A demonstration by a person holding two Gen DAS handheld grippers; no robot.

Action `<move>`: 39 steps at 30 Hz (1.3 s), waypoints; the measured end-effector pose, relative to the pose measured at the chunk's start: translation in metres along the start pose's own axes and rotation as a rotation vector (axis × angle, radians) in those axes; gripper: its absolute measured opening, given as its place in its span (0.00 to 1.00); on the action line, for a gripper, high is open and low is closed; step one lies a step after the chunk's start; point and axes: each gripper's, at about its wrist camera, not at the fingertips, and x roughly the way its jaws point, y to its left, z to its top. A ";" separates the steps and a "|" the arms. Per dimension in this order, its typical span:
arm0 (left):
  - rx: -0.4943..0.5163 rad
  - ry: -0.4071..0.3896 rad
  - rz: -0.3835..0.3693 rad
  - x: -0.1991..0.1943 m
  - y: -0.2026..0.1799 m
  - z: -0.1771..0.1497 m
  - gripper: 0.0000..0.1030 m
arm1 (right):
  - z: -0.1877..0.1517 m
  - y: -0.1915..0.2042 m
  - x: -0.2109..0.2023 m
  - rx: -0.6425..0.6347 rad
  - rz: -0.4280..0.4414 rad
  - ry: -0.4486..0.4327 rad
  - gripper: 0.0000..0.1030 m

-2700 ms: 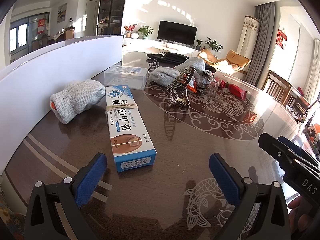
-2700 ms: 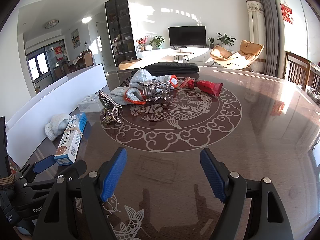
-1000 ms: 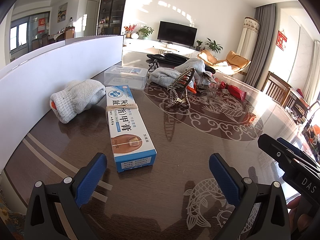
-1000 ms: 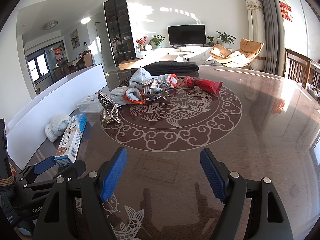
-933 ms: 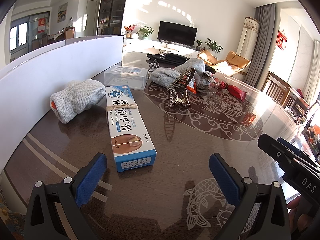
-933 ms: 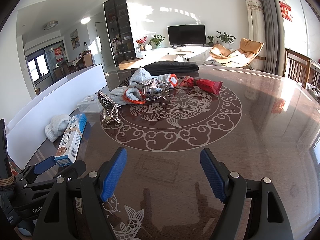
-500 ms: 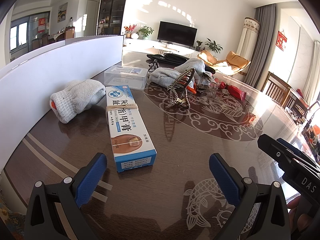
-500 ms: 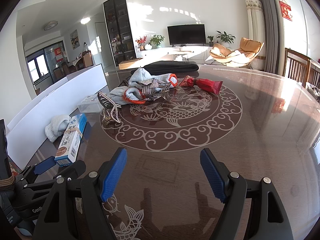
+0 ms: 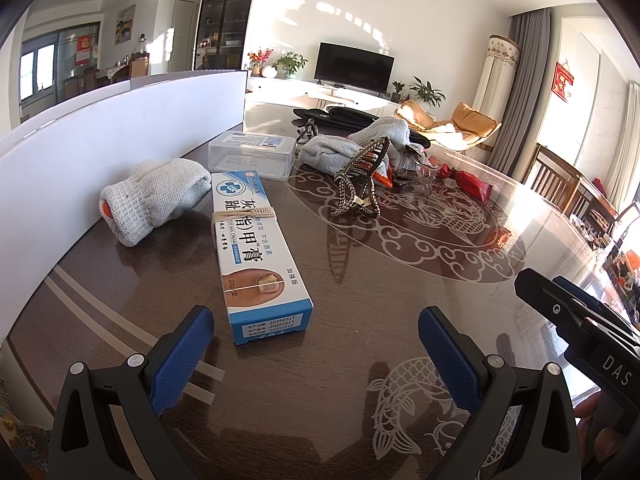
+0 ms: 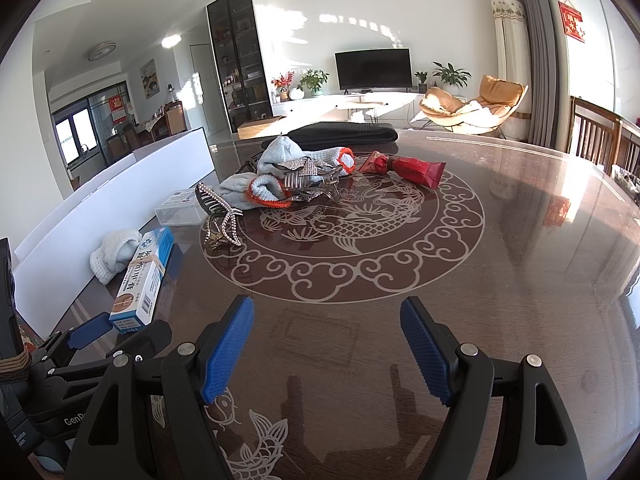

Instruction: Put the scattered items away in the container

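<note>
Near the tabletop's left edge, the cream box (image 9: 256,248) lies end-on just ahead of my left tongs (image 9: 316,344), long axis pointing away; both tongs gape empty, right tongs (image 10: 326,344) farther off.

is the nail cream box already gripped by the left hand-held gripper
No, the nail cream box lies flat on the table, ahead of the open left hand-held gripper, untouched.

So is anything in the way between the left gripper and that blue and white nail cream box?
Nothing visible. The open left gripper faces the blue and white nail cream box across bare dark wooden table; the rolled grey glove lies off to its left.
</note>
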 end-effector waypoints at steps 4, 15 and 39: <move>0.000 0.000 0.000 0.000 0.000 0.000 1.00 | 0.000 0.000 0.000 0.000 0.000 0.006 0.75; -0.001 -0.001 0.000 0.000 0.000 0.000 1.00 | 0.000 0.000 0.000 -0.003 -0.002 0.013 0.75; -0.002 -0.002 -0.001 0.000 0.001 -0.001 1.00 | 0.000 -0.001 0.000 -0.009 -0.006 0.023 0.75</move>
